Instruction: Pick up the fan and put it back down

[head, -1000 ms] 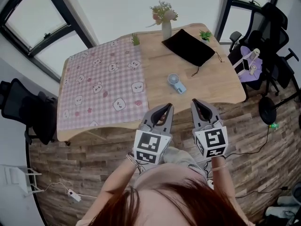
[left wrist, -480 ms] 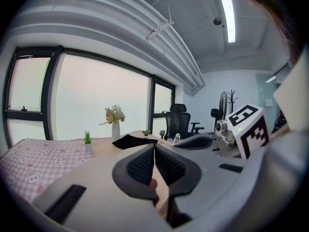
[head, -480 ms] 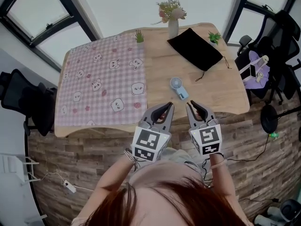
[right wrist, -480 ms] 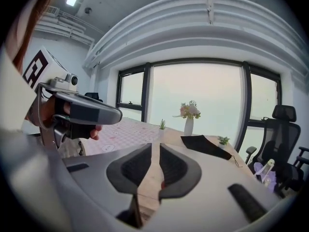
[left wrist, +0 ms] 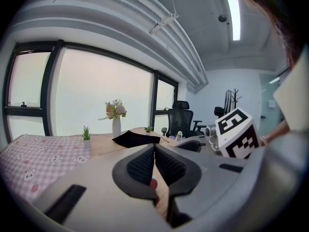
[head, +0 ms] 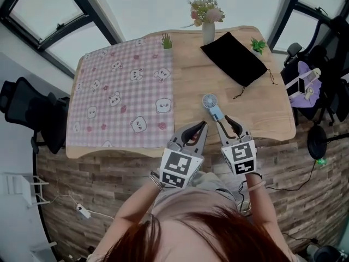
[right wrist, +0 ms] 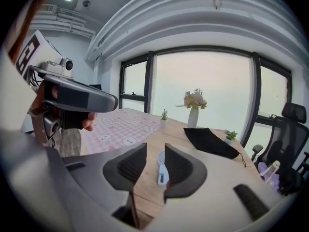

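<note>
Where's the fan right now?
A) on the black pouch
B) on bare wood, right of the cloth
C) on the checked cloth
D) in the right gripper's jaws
B: the fan lies on the bare wood of the table, between the checked cloth and the black pouch, touching neither.

Right gripper (head: 224, 121) nearer fan (head: 210, 102), jaws newly apart.

Light: bright, even daylight from windows (right wrist: 207, 76) at 12 o'clock
Glare: panes washed white
Shadows: faint
Distortion: fisheye, black corners in gripper views
Blur: nearest foreground soft
</note>
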Demonstrator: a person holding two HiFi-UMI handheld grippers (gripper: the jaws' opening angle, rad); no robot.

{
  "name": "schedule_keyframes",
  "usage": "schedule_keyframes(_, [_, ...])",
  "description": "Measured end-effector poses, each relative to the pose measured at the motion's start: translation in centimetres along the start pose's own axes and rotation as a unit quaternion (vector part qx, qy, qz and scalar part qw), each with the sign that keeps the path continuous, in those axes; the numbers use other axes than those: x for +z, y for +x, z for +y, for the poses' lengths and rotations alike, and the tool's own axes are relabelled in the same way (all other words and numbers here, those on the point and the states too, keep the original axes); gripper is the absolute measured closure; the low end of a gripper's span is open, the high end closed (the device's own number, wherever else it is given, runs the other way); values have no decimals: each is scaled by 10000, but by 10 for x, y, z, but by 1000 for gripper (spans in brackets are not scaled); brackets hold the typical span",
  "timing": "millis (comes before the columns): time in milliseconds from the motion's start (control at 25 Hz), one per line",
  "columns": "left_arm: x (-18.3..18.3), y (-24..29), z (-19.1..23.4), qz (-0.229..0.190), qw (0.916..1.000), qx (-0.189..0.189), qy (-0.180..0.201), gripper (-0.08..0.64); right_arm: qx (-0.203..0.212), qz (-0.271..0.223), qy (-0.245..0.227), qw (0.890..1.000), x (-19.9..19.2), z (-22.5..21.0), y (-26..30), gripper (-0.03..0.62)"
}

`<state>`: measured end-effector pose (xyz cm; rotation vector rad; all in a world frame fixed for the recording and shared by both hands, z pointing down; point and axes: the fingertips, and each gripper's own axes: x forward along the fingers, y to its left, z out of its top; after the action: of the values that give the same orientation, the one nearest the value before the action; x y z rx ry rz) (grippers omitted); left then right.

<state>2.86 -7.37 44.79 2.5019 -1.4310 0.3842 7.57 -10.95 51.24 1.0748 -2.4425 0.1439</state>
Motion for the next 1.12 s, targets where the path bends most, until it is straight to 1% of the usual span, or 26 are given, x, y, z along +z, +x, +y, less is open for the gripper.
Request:
schedule_keyframes(200, [-3, 7, 11, 0, 10000, 3, 25, 549, 6, 159, -78, 9998, -8, -8, 22, 452])
schedule_keyframes(320, [-4, 10, 16, 24, 10000, -56, -11, 549, -20, 296, -19, 9996, -15, -10, 34, 437])
schedule_keyframes(960, [-4, 37, 56, 126, 9984, -527, 171, 549, -99, 1108, 104, 9937, -60, -20, 96, 409])
schedule_keyframes(1120, [-7, 45, 61, 141, 9975, -615, 321, 549, -97, 1282, 157, 9916, -72, -24, 108, 400])
